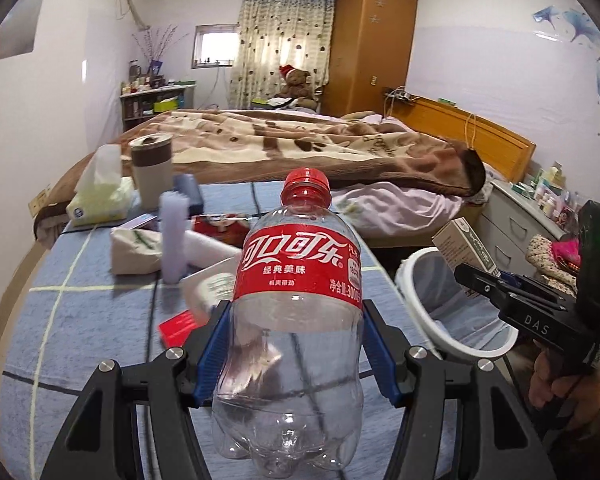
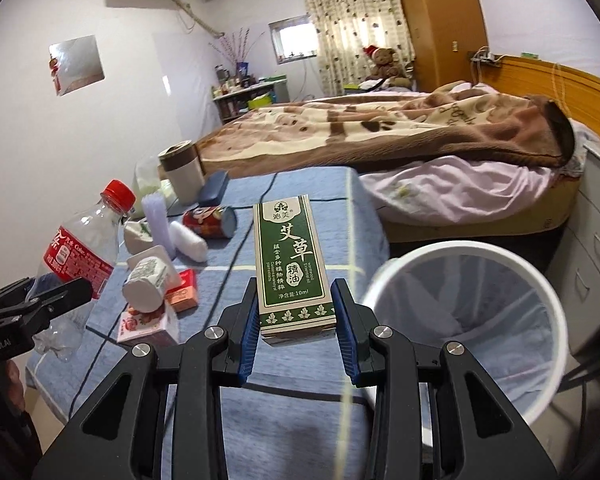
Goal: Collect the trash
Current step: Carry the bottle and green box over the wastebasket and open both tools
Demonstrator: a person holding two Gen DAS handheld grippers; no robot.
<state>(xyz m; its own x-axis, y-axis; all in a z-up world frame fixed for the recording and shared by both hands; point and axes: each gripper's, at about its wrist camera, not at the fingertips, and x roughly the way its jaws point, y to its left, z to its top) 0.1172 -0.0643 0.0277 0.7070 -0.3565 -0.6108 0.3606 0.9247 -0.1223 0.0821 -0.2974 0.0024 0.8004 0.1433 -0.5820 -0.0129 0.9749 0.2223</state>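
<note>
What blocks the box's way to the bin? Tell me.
Nothing visible. The right gripper holds the box above the table's blue cloth, and the open white bin stands just to its right with its mouth clear. Only open air lies between them.

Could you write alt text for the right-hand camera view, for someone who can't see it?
The right gripper holds a green box upright above a blue-clothed table, beside a white bin. Left, the other gripper holds an empty bottle.
</note>
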